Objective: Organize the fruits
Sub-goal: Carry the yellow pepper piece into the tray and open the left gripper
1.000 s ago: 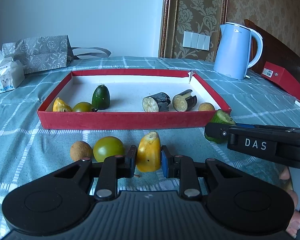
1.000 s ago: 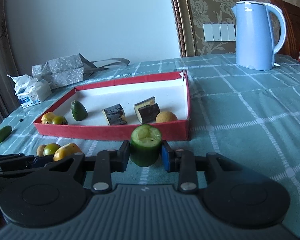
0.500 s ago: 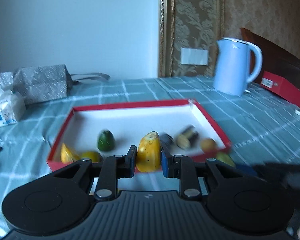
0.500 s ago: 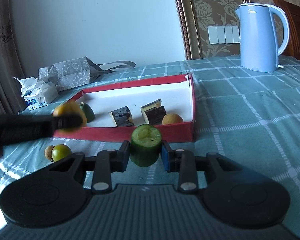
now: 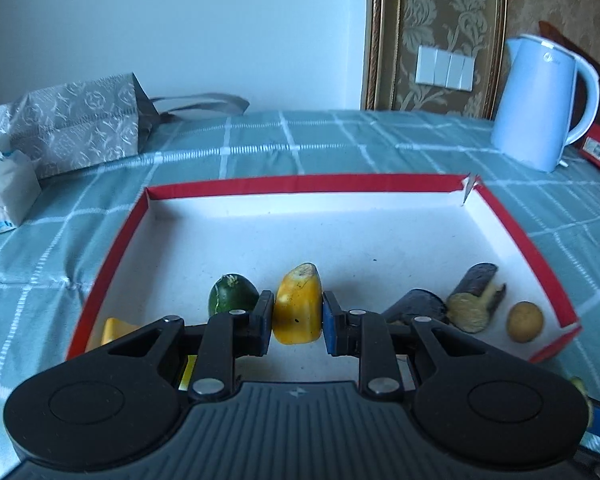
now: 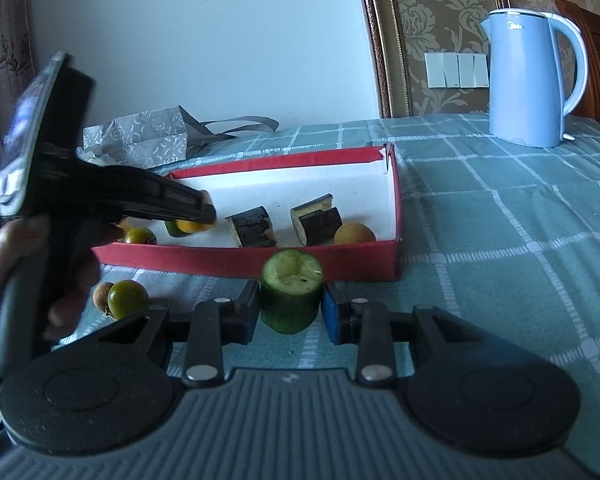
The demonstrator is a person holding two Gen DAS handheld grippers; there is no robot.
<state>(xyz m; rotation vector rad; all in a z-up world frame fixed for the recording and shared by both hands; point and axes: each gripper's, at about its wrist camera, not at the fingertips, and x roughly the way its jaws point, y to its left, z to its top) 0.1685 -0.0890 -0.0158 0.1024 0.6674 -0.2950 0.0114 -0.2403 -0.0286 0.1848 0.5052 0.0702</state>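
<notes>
Checked teal tablecloth (image 5: 320, 148) bears red tray (image 5: 300, 181), blue kettle (image 5: 540, 104).

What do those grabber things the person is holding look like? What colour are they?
Both are mostly black plastic. The left gripper and the right gripper each have a ribbed grey-black body with two round discs, black link arms with silver pins, and a small lightning-bolt mark in the middle. On each, one of the jaws has a blue pad and the other a black one. No cables show.

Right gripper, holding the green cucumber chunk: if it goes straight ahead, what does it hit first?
Probably the near wall of the red cardboard tray, directly beyond the right gripper and its green cucumber chunk; depth is uncertain.
</notes>
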